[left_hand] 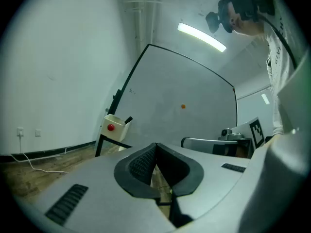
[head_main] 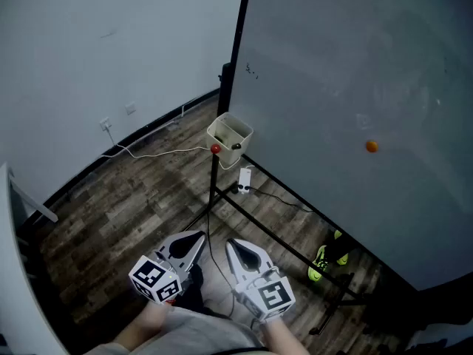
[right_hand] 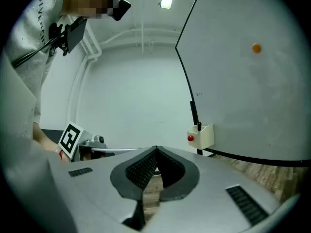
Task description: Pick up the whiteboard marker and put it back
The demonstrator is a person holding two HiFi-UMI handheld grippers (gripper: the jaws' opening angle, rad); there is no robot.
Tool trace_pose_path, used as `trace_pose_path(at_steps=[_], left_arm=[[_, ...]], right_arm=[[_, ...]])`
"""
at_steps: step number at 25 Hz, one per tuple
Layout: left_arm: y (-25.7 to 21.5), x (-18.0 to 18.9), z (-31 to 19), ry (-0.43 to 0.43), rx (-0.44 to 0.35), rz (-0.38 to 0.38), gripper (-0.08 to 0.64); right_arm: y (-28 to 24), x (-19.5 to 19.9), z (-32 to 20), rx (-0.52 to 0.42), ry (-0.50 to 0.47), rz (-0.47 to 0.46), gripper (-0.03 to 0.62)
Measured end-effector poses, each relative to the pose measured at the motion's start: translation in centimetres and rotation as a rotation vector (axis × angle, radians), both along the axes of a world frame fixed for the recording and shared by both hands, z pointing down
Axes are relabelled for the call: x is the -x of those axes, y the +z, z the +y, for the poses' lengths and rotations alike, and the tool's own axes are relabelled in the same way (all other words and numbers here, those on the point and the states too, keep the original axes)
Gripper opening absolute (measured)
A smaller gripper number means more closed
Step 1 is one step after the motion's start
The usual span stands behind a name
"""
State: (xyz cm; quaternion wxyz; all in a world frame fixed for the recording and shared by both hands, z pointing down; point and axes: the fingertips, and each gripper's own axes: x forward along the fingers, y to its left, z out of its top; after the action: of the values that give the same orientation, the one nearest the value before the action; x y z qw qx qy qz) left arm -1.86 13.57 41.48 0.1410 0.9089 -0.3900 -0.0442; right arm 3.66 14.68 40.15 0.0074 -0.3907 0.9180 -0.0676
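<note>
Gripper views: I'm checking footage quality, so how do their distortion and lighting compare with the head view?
Left gripper view: fisheye bows the whiteboard frame, corners go black, ceiling lamp glares. Right gripper view: same bowing and black corners, lamp bright at the top. Head view: dim, even light, straight lines.

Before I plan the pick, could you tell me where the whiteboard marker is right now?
The whiteboard marker stands in the cream box at the lower left corner of the whiteboard in the head view, beside a red knob.
</note>
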Motion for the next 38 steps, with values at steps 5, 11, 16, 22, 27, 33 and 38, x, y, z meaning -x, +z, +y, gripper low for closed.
trace_pose_path(at_steps=[5, 11, 16, 22, 27, 33, 38], left_arm=[[0.5, 0.3, -2.7, 0.002, -0.004, 0.008, 0.015], [0.1, 0.4, -7.7, 0.017, -0.02, 0.021, 0.015], [0.5, 0.3, -11.8, 0.04, -0.01, 0.029, 0.015], [0.4, 0.1, -15.8, 0.066, 0.012, 0.027, 0.015], [0.3, -0.2, -19.1, 0.093, 0.02, 0.033, 0.015], [0.9, -0.6, -22.6, 0.126, 0.03, 0.028, 0.015], [1.1, -0.9, -24.8, 0.161, 0.041, 0.024, 0.015]], right_arm=[[1.0, 0.5, -2.0, 0.021, -0.007, 0.039, 0.018], [0.9, 1.3, -6.4, 0.021, -0.004, 0.055, 0.018], [0.6, 1.9, -10.6, 0.01, 0.003, 0.042, 0.018], [0.9, 1.5, -14.6, 0.043, 0.046, 0.067, 0.018], [0.5, 1.2, -18.2, 0.037, 0.074, 0.05, 0.02], [0.9, 1.2, -21.9, 0.041, 0.102, 0.066, 0.02], [1.3, 0.6, -24.7, 0.047, 0.15, 0.066, 0.02]])
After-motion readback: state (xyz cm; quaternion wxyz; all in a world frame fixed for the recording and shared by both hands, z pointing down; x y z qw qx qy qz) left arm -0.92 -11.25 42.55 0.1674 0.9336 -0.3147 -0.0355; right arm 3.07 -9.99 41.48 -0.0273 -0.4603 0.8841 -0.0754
